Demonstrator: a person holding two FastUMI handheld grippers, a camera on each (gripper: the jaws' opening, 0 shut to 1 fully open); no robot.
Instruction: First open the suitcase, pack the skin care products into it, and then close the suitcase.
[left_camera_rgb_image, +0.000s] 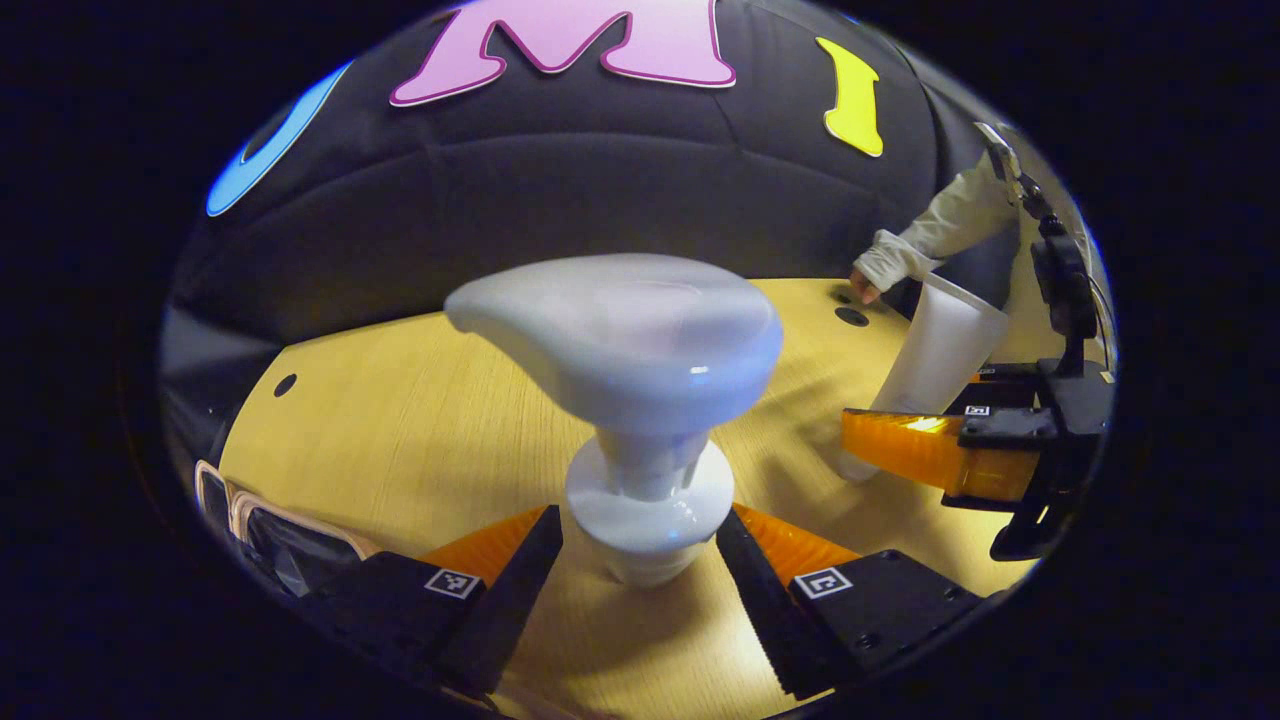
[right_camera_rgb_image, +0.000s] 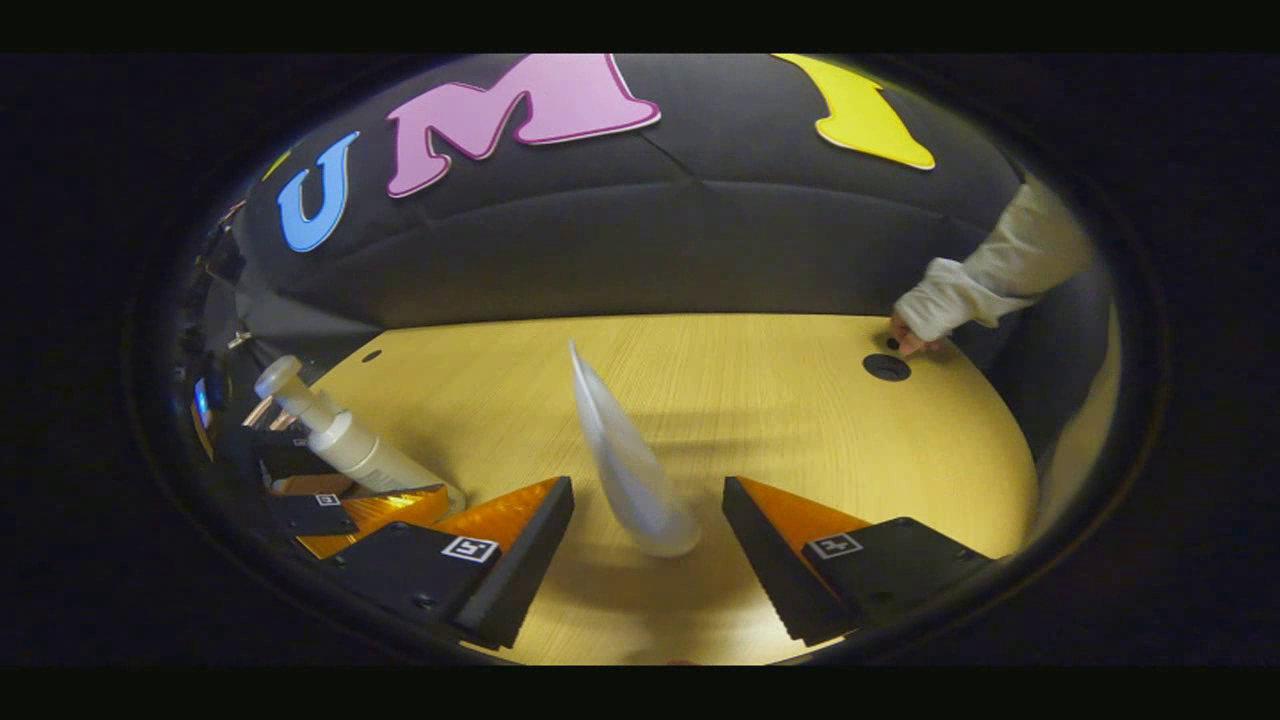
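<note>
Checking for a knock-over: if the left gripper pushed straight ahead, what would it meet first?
The pump bottle, standing between the left gripper's open fingers. Depth is unclear, but its collar looks closest; beyond it lies bare table.

White tube upright between open right gripper, pump bottle left, wooden table

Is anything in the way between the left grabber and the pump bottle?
No, nothing visible is. The pump bottle already stands right between the left gripper fingers, which sit open on either side of its neck with small gaps. The tabletop shows bare wood around them.
</note>
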